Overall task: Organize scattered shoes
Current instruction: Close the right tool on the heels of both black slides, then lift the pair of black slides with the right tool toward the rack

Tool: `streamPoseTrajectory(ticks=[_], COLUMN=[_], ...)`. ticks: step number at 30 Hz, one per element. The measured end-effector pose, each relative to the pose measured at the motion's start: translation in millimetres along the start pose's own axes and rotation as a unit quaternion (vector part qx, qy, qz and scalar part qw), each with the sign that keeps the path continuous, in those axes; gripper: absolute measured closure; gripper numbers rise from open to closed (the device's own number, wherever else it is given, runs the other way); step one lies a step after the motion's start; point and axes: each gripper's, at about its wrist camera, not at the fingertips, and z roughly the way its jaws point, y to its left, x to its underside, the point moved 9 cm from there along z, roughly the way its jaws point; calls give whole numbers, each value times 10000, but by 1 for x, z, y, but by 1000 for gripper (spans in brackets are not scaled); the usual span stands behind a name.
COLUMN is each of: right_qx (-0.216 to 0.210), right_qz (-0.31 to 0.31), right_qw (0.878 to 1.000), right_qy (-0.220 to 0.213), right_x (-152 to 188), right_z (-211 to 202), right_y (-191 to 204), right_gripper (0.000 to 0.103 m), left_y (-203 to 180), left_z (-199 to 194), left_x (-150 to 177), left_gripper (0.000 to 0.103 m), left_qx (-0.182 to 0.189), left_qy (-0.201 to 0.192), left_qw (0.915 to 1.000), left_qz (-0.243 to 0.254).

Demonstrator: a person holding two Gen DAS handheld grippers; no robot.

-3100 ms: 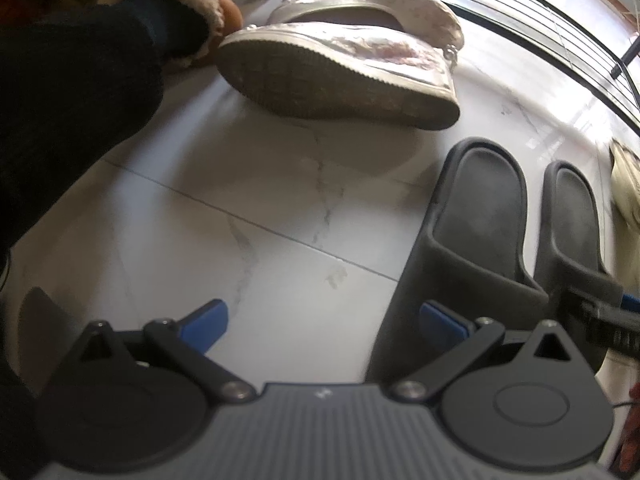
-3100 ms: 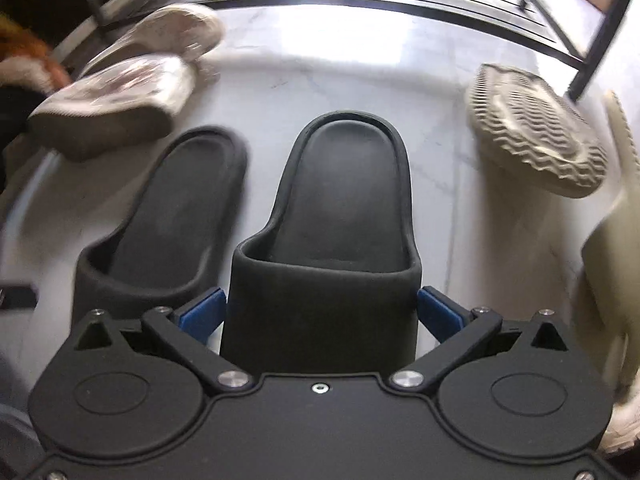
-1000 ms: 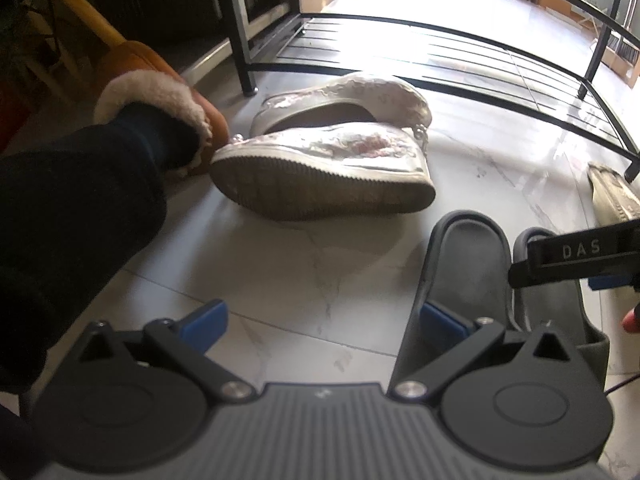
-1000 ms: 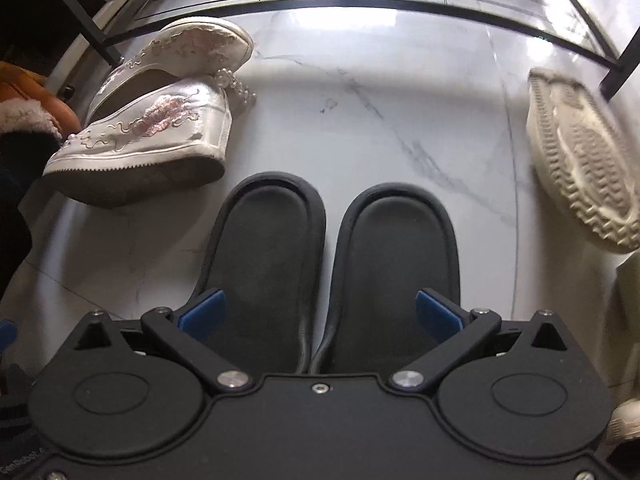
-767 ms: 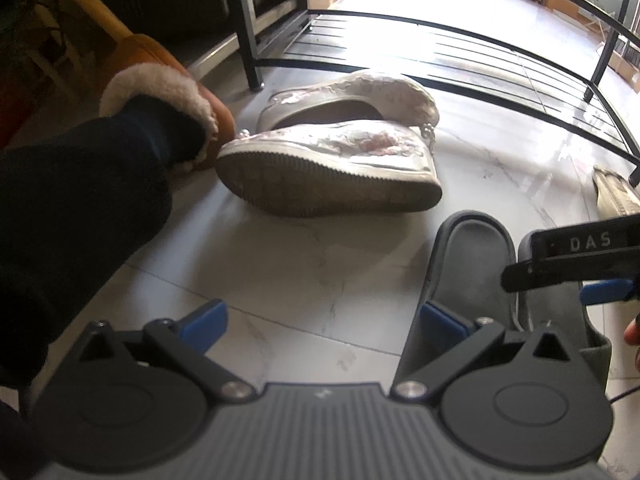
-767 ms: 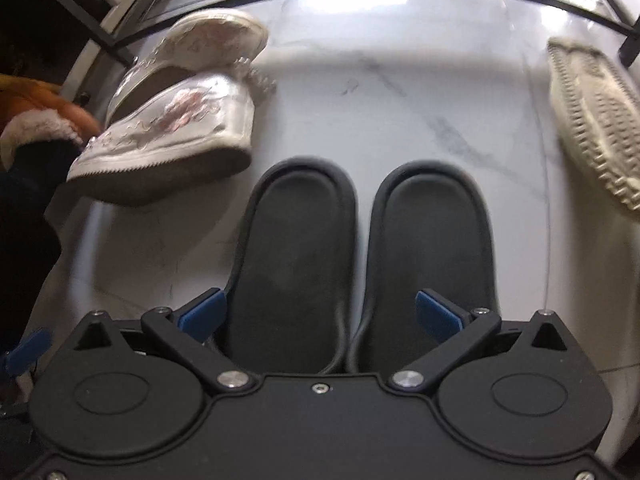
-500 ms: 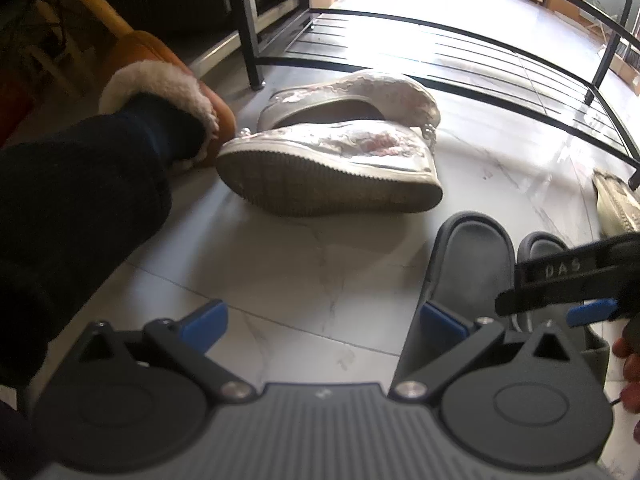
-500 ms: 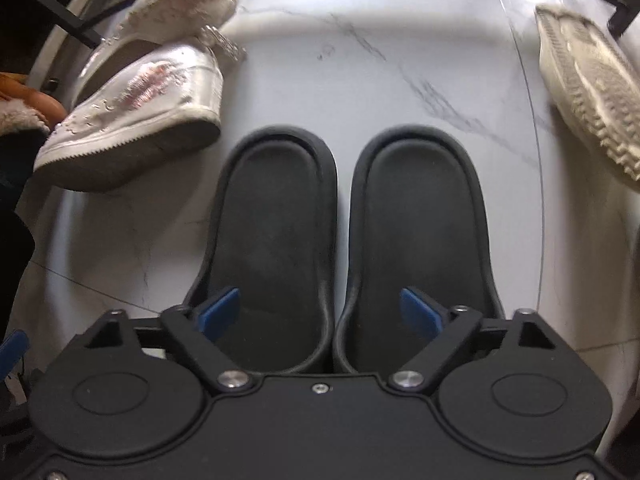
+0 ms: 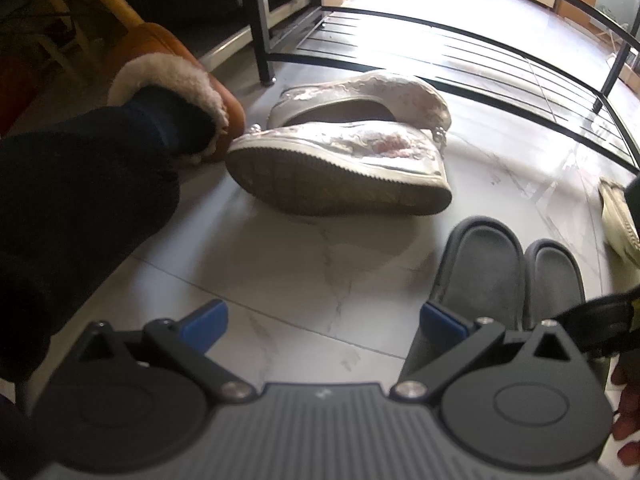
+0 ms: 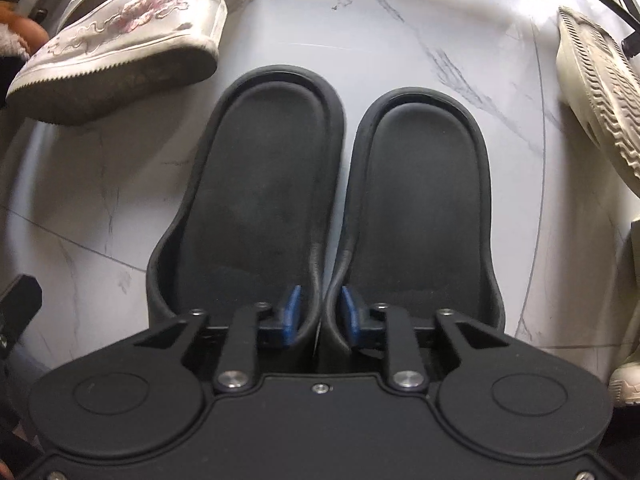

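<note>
Closing on the two inner walls of the black slippers (image 10: 340,200), the right gripper (image 10: 318,314) points down at the floor, one blue pad (image 10: 294,312) inside each slipper and the adjoining walls pinched between them. The slippers lie side by side, touching, soles down on the white marble floor (image 10: 400,24). Left gripper (image 9: 322,320): jaws spread wide, nothing between them, angled down above bare tile just left of the slippers. Beyond the slippers, up and to the left, a white embroidered shoe (image 10: 120,52) lies tipped on its side, sole facing the cameras; its mate (image 9: 360,96) sits right behind it, touching. A cream shoe (image 10: 596,92) lies sole-up to the right, apart from the slippers. A person's dark trouser leg (image 9: 80,200) in a fleece-lined tan boot (image 9: 176,80) stands at left, beside the embroidered pair. A black metal rack (image 9: 460,52) runs along the far edge of the floor.
</note>
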Motion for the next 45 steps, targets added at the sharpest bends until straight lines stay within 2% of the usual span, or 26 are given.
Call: streamPoseTrajectory(ticks=[6,9,20,28,34,35,36,37,43,45], right_qx=[193,160,206,221,221,238,270,345,486,418], right_qz=[27,75,239,262,344,330,301,232,-204,-122], right_qw=[9998,9996,9930,9779,9578,9556,9532,9503,9486,9432], right_qy=[-80,-216,-1141,-2061,-2846,-2920,-2997,-3085,-3121,-3293], right_x=[3,3,-15,-47,-72,-76,-80,-84,-128,-136], right_z=[-4,-11,-46,-81,-124,-129,-134,-140,-150,-152], right_y=[2,2,-8,-15,-25,-25,-26,-27,-35,-41], right_gripper=[86,87,88,88,89,89,99,102,101,98], left_y=[2,2,2,2,3,3,2,2,-4,-4], left_z=[0,-1,-1,-3,0,1,2,3,7,9], left_x=[-1,-1,-1,-4,-5,-4,-3,-2,-1,-1], left_gripper=[1,1,1,1,1,1,1,1,1,1], left_qx=[10,14,-21,-75,-126,-135,-141,-141,-162,-155], left_qy=[4,3,-31,-127,-106,-77,-50,-30,36,80], left_qw=[10000,10000,10000,9999,9999,9999,9999,9999,9998,9998], left_qz=[-46,-65,-29,-14,-48,-46,-40,-32,68,36])
